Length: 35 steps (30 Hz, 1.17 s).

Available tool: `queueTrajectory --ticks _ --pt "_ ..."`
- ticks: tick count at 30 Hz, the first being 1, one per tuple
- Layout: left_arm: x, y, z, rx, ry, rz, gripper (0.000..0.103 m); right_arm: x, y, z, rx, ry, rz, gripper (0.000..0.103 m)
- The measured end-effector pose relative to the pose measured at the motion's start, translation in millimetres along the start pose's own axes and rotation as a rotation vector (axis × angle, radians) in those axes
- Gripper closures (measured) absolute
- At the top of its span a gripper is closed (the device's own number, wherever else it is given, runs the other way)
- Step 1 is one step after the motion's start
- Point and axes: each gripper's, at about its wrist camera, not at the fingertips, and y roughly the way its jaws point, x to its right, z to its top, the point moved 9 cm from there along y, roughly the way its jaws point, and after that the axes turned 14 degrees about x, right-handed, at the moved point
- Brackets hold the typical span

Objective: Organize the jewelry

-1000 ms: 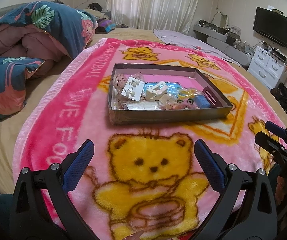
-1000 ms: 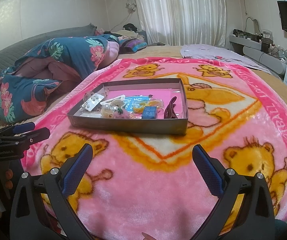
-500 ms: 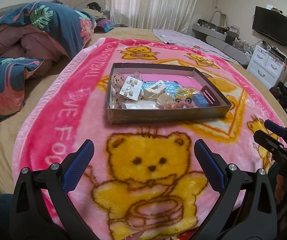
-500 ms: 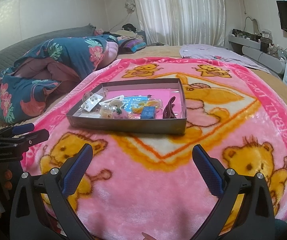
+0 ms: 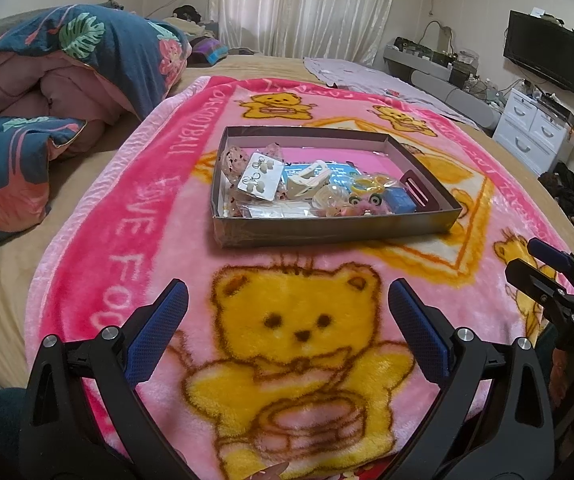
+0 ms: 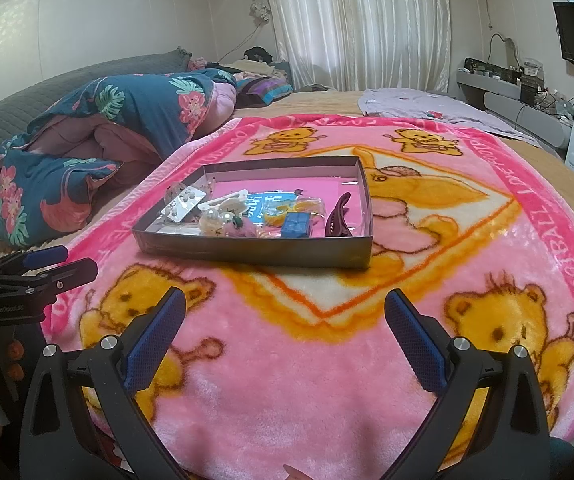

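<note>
A shallow grey cardboard tray [image 5: 327, 229] [image 6: 247, 249] lies on a pink bear-print blanket [image 5: 299, 328] [image 6: 287, 360]. It holds several jewelry pieces: an earring card [image 5: 259, 176] [image 6: 185, 200], a white hair clip [image 5: 307, 180], a blue box [image 5: 398, 201] [image 6: 296, 226], a maroon hair clip [image 6: 339, 218] and beaded items. My left gripper [image 5: 287, 312] is open and empty, short of the tray's near wall. My right gripper [image 6: 285, 320] is open and empty, also short of the tray. Each gripper shows at the edge of the other's view.
A folded floral quilt [image 5: 47, 92] [image 6: 99, 136] lies on the bed to the left. A lilac cloth [image 6: 427, 108] lies beyond the blanket. White drawers [image 5: 535, 128] and a wall TV [image 5: 543, 56] stand at the right.
Both grippers have drifted slightly; the tray sits a little lower and closer in both views. Both stay open and empty.
</note>
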Motion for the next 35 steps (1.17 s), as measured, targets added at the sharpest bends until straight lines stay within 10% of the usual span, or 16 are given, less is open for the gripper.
queueTrajectory --ticks 27,31,35 --pt "-9 14 -4 -0.073 -0.102 0.003 0.009 22 1 13 0.016 0.045 -0.046 0.004" --pt "-62 42 8 -0.107 -0.158 0.154 0.009 87 27 30 -0.008 0.178 -0.152 0.004" --pt "-141 78 26 -0.135 -0.21 0.344 0.009 225 66 36 -0.073 0.35 -0.451 0.004"
